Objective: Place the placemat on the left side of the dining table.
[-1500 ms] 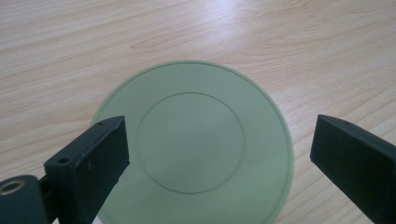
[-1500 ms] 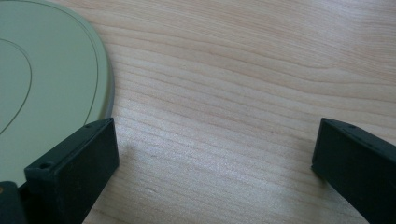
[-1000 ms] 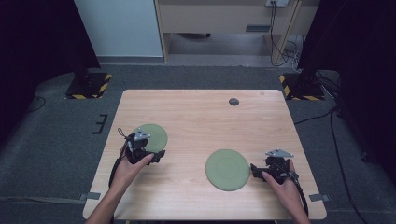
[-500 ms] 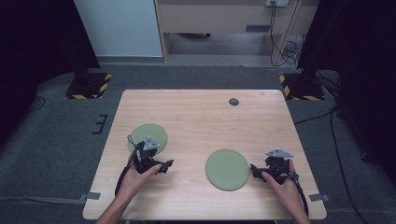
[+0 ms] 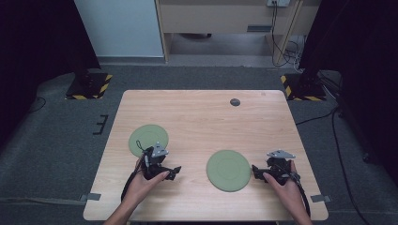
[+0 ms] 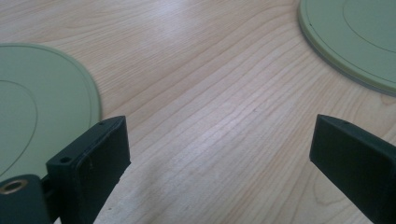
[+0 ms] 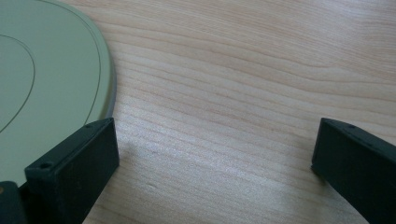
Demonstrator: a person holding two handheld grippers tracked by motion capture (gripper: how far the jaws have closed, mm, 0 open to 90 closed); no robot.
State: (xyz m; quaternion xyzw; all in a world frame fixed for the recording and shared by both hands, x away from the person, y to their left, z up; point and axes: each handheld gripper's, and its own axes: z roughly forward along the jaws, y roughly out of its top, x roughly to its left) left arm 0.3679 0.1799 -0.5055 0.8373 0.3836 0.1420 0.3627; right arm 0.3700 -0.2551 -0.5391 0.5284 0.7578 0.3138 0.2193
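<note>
Two flat green round plates lie on the wooden table. The left plate lies just behind my left gripper, which is open over bare wood and points right toward the other plate. The right plate lies in the near middle. My right gripper is open beside that plate's right edge, low over the table, with one jaw next to the rim. Neither gripper holds anything.
A small dark round disc sits near the table's far edge. Yellow-and-black striped bases stand on the floor off both far corners. A light cabinet stands beyond the table.
My left gripper has drawn back off the left plate toward the near edge and swung to point right. The right gripper and both plates have stayed put.
</note>
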